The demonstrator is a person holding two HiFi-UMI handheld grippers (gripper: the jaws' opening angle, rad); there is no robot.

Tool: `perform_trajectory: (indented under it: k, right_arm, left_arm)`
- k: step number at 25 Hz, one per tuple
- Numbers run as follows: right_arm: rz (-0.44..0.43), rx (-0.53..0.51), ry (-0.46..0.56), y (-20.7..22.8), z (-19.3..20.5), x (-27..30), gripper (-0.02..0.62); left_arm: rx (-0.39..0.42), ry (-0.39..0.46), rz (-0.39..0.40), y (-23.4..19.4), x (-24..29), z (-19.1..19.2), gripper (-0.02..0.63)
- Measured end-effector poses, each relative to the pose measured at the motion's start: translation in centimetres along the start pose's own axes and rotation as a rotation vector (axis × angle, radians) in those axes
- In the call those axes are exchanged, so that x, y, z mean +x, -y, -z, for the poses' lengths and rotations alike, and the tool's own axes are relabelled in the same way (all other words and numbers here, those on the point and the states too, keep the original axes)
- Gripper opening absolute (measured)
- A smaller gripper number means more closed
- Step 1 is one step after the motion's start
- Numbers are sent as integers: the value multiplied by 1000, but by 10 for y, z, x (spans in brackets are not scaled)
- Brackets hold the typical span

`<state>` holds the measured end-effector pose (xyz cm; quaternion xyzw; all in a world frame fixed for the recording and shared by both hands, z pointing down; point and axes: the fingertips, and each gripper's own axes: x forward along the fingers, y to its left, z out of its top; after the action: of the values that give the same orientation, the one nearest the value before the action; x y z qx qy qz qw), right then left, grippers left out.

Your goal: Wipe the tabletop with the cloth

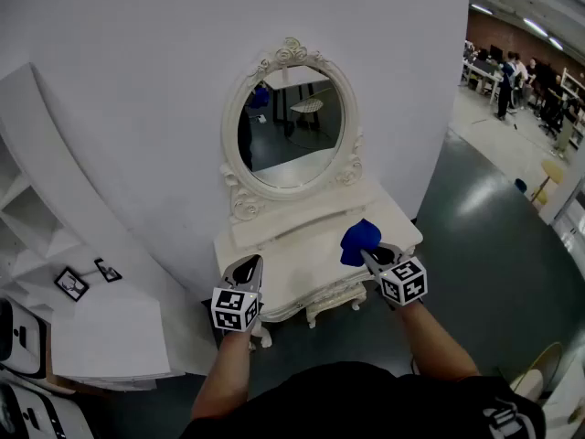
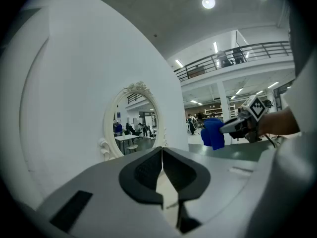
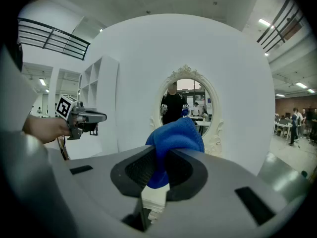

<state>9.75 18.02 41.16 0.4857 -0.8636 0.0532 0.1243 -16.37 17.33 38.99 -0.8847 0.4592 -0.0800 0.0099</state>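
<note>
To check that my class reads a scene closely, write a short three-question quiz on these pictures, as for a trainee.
1. True or false: the left gripper holds the blue cloth.
2. What stands at the back of the white tabletop? A. an oval mirror B. a lamp C. a vase
3. Fill in: the left gripper's jaws are ____, with nothing between them.
Key: 1 false, the right gripper is shut on it; 2 A; 3 shut.

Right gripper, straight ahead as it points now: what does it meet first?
Probably the oval mirror; the right gripper, shut on the blue cloth, faces it, though depth is unclear.
</note>
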Motion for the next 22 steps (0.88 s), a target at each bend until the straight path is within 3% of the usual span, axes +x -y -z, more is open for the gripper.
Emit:
perform_trajectory:
  k: [15, 22]
  right_arm:
    - [47, 32, 5, -12, -5, 42, 38]
    - [61, 36, -4, 5, -5, 57, 38]
  left_arm:
    - [-27, 19, 34, -49, 14, 11, 14]
    - [-35, 14, 35, -59, 33, 15, 14]
